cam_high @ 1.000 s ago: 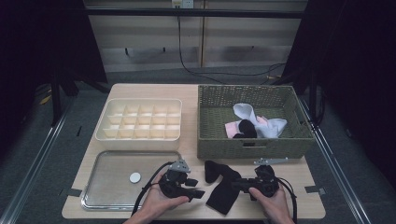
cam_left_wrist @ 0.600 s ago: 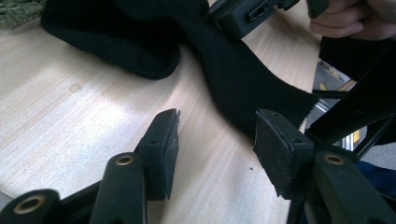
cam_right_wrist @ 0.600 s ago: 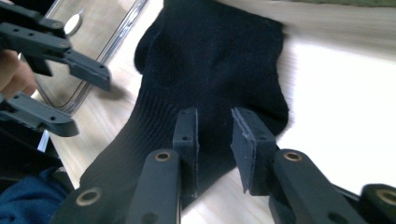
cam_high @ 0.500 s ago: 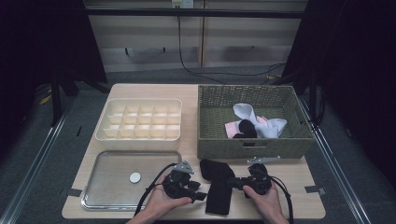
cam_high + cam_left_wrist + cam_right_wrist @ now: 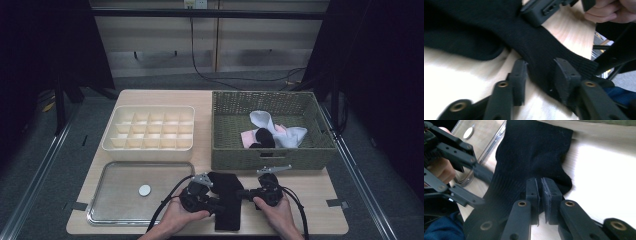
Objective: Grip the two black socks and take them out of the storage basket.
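A black sock (image 5: 227, 200) lies flat on the table's front edge between my two grippers. In the left gripper view, my left gripper (image 5: 540, 75) straddles the sock's leg (image 5: 541, 50) near the ribbed cuff. Its jaws have just been closing, and the pads (image 5: 520, 75) stand at the sock's edges without squeezing it. My right gripper (image 5: 540, 185) has just closed its jaws, and they are shut on a fold at the sock's (image 5: 531, 152) edge. In the high view the left gripper (image 5: 218, 206) comes in from the sock's left and the right gripper (image 5: 239, 194) from its right.
A cream divided organiser (image 5: 150, 131) stands at the back left. The wicker basket (image 5: 270, 159) at the back right holds white, pink and black socks (image 5: 272, 131). A metal tray (image 5: 125, 210) with a small white disc (image 5: 144, 190) lies at the front left, close to the left hand.
The right gripper moved left onto the sock and its jaws closed on the fabric. The left gripper's jaws narrowed around the sock's leg. The sock now lies straighter.
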Tool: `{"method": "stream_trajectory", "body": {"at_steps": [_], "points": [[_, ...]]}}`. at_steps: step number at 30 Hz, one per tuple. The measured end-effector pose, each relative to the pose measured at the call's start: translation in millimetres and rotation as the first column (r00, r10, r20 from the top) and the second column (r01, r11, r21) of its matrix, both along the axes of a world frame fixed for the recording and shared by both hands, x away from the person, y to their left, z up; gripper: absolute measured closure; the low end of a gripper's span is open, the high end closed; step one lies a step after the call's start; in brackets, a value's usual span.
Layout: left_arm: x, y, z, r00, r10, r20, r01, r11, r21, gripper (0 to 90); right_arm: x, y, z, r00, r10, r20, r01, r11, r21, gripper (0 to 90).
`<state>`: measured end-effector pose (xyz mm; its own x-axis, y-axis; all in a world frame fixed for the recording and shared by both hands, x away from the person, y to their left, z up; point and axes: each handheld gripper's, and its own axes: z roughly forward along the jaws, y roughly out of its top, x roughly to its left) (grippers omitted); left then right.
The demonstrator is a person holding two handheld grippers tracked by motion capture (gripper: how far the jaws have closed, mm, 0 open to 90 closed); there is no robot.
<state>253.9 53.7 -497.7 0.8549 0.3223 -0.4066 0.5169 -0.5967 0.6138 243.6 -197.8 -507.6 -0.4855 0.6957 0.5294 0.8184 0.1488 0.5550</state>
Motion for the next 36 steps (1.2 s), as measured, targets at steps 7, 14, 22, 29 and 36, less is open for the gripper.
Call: {"method": "stream_trajectory", "body": {"at_steps": [7, 14, 22, 29, 36], "points": [[2.2, 2.0, 1.4, 0.9996, -0.012, -0.026, 0.011, 0.9994, -0.034, 87.8, -0.4, 5.1, 1.1, 0.9998, 0.018, 0.007, -0.018, 1.0, -0.002, 80.3], [6.4, 12.8, 14.4, 0.998, 0.024, -0.058, -0.031, 0.9924, -0.119, 88.0, -8.3, 4.2, 11.2, 0.9988, 0.023, 0.043, -0.024, 1.0, 0.014, 73.1], [11.9, 16.1, 31.4, 0.9981, 0.054, -0.028, -0.058, 0.9869, -0.151, 87.9, -24.7, 8.4, 23.1, 0.994, 0.063, 0.089, -0.066, 0.998, 0.024, 62.2], [18.4, 4.5, 33.7, 0.9952, 0.088, -0.043, -0.094, 0.9825, -0.161, 87.8, -31.4, 15.7, 26.5, 0.9918, 0.079, 0.101, -0.082, 0.996, 0.03, 46.6], [18.6, -6.9, 32.8, 0.9932, 0.103, -0.054, -0.111, 0.9786, -0.173, 87.8, -31.3, 28.6, 21.6, 0.99, 0.107, 0.092, -0.106, 0.994, -0.012, 36.9]]}}
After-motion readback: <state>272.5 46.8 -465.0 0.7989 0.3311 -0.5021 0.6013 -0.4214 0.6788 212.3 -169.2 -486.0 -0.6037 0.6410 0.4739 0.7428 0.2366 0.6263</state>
